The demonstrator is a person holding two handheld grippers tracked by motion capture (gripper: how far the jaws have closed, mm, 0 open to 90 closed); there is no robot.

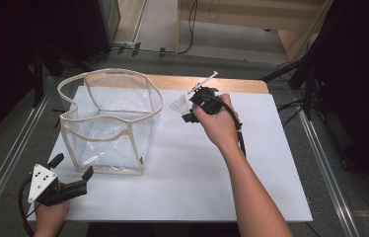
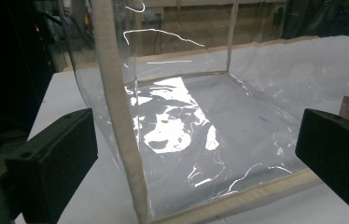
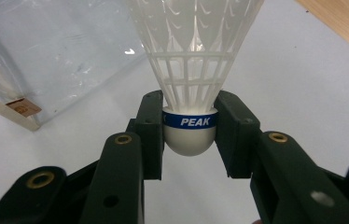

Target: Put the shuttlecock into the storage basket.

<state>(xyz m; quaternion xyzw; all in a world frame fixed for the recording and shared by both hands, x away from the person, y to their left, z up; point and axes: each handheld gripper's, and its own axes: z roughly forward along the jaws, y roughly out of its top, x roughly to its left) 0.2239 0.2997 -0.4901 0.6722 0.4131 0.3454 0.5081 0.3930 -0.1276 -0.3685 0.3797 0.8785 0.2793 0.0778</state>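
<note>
A white plastic shuttlecock (image 3: pixel 190 70) with a blue band marked PEAK is clamped by its cork between the jaws of my right gripper (image 3: pixel 190 128). In the high view the shuttlecock (image 1: pixel 178 105) is held above the white table, just right of a clear plastic bag (image 1: pixel 111 121) with beige trim that stands open. My left gripper (image 1: pixel 72 167) is open near the bag's front left corner. In the left gripper view the bag's beige corner seam (image 2: pixel 119 121) stands between the wide-apart jaws, and the bag's floor (image 2: pixel 200 140) lies beyond.
The white board (image 1: pixel 197 168) covers a wooden table (image 1: pixel 212 83). A cable trails from the right gripper along the forearm. Dark stands and cables (image 1: pixel 296 69) sit on the floor around the table.
</note>
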